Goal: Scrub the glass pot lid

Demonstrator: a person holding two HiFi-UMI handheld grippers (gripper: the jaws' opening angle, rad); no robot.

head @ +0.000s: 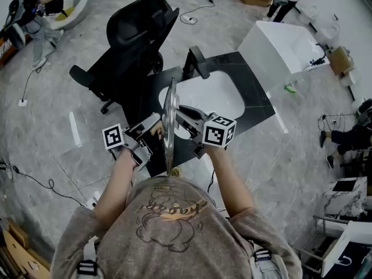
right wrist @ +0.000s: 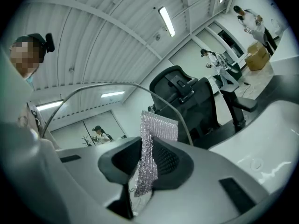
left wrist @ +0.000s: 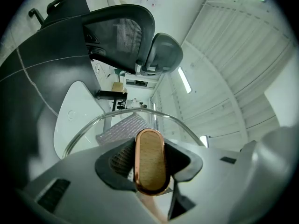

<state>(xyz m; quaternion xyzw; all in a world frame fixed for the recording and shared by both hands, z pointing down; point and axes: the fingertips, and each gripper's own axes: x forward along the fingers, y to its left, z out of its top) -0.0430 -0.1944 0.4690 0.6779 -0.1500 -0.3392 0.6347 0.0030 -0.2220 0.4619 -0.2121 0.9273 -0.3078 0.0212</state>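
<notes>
Round glass pot lid (head: 170, 121) edge-on, long axis 12–6 o'clock; oval copper-rimmed knob (left wrist: 149, 161) faces 9, clamped in left gripper (head: 150, 133). Right gripper (head: 186, 120) pinches silvery mesh scourer (right wrist: 148, 157).

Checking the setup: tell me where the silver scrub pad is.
The scrub pad is centre of the right gripper view, pinched in the right gripper, beside the upright glass lid that the left gripper holds by its knob.

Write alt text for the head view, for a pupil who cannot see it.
Seen from above, a person holds a glass pot lid on edge between two grippers: the left gripper grips its handle side, the right gripper sits close against the opposite face. Beyond are a white sink in a black counter and an office chair.
</notes>
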